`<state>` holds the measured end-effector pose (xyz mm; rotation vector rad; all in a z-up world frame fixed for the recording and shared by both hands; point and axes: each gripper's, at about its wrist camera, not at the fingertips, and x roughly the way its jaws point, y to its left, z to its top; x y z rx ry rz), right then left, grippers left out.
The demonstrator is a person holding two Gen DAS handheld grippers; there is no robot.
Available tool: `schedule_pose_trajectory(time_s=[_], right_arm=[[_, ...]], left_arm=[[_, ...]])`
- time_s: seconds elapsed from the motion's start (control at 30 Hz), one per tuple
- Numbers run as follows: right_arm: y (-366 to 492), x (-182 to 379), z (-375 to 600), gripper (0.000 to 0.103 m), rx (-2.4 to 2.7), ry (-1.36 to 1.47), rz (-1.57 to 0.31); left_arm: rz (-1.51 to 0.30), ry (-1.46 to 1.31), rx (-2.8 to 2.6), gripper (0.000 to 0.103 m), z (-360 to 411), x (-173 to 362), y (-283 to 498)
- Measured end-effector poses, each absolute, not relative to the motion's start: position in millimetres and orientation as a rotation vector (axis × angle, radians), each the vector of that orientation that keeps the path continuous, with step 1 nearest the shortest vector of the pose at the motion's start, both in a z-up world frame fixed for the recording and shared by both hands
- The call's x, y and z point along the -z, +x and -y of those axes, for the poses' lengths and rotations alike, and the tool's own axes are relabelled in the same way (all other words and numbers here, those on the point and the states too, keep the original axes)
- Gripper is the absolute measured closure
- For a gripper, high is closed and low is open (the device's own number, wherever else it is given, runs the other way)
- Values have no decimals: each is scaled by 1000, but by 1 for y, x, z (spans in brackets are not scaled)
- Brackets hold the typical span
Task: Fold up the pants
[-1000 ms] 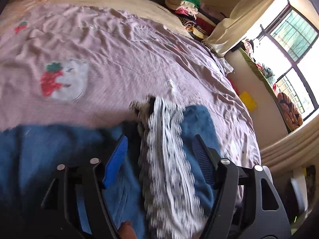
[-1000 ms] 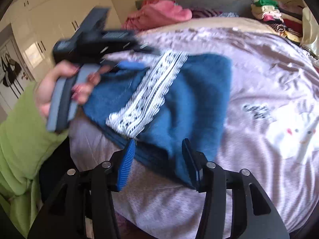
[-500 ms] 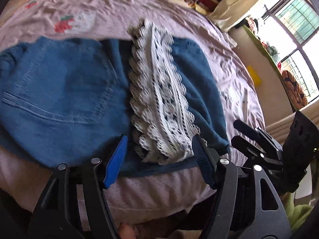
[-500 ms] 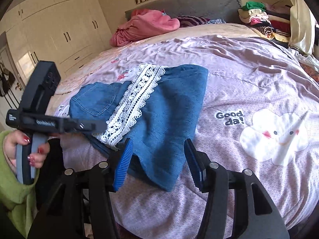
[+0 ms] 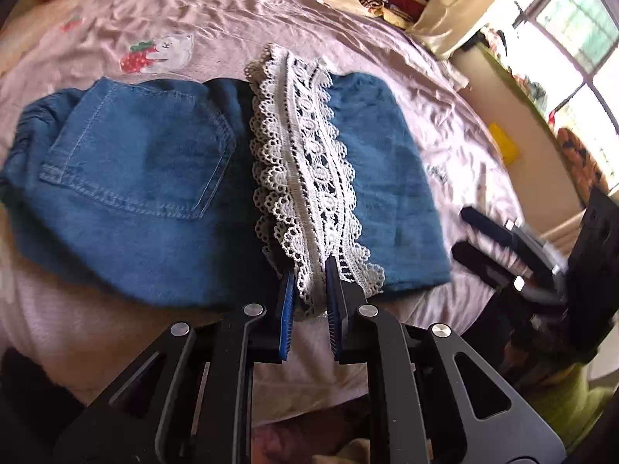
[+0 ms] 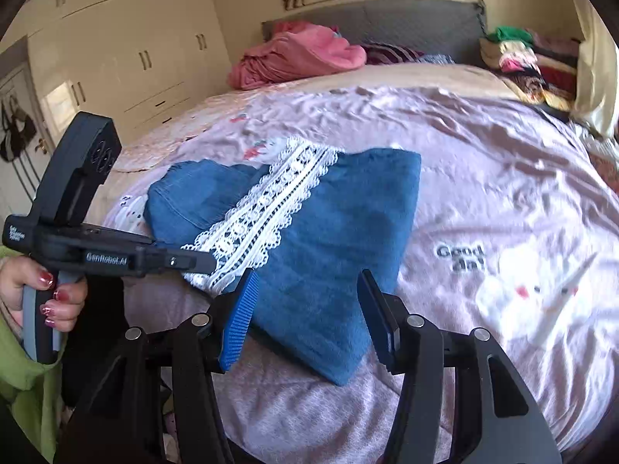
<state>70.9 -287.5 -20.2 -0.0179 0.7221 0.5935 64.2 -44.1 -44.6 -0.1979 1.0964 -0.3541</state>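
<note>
Now, pants: the pants [image 5: 162, 193] lie flat on the bed [image 5: 193, 27], near its front edge, partly folded, with a lace strip [image 5: 305, 178] running down the middle.
Left gripper: the left gripper [image 5: 309, 286] has its jaws closing on the near end of the lace; the lace sits pinched between the blue pads [image 5: 287, 309].
Right gripper: the right gripper [image 6: 305, 317] hangs over the near corner of the denim, jaws released, nothing between them, not touching cloth as far as I can tell.
Left hand: a hand [image 6: 42, 290] in a green sleeve [image 6: 23, 379] grips the left handle at the bedside.
Risk, lace: I think the grip catches only the openwork trim; pulling could stretch or snag it, or lift lace without the denim under it.
Risk, fold: with one side held, the fold may skew and the layers slide apart.
Risk, edge: the hem lies close to the bed's edge, so a tug toward the person could drag it off.
Materials: soft blue denim with stitched pocket [image 5: 139, 154]; white scalloped crochet lace, full of holes; wrinkled pink printed sheet.
</note>
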Motion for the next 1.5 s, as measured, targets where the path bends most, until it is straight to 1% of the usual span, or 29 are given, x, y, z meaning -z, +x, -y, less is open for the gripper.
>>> schedule_pose_trajectory(time_s=[0.2,0.37,0.5,0.6,0.63,0.7,0.93,1.0,1.03,1.1,1.17,1.23,1.3,1.37,1.43,1.5], right_arm=[[81,35,274,51,-577,-73,-774],[92,61,269,51,-533,-111,-877],[94,72,262,51,-515,-155,-883],[94,72,264,51,-518,-137,-882],[92,70,265,51,-520,-131,-878],[88,64,269,51,-525,-112,-868],[77,49,280,51,-513,-65,-853],[76,46,283,51,-511,-59,-848],[75,45,284,51,-508,-60,-846],[74,42,286,50,-501,-58,-841],[72,39,288,44,-489,-54,-837],[70,36,290,42,-484,-49,-828],[68,31,292,38,-469,-49,-818],[67,27,293,36,-463,-45,-809],[65,23,294,31,-452,-45,-800],[65,19,295,30,-449,-41,-791]], left_arm=[[-1108,-185,326,92,46,60,67],[-1096,-170,322,90,46,61,67],[-1091,-162,319,88,50,65,71],[-1079,-169,321,87,49,64,69],[-1073,-168,323,85,49,62,68],[-1061,-155,309,68,49,58,66],[-1032,-156,294,59,45,47,62],[-1022,-156,286,53,44,44,61],[-1019,-156,284,52,44,42,61],[-1009,-157,276,48,43,39,60],[-999,-160,272,44,43,36,59],[-991,-160,270,41,42,33,57],[-985,-162,270,37,41,30,56],[-978,-163,268,33,40,27,54],[-972,-162,265,31,39,25,52],[-966,-162,265,27,39,22,51]])
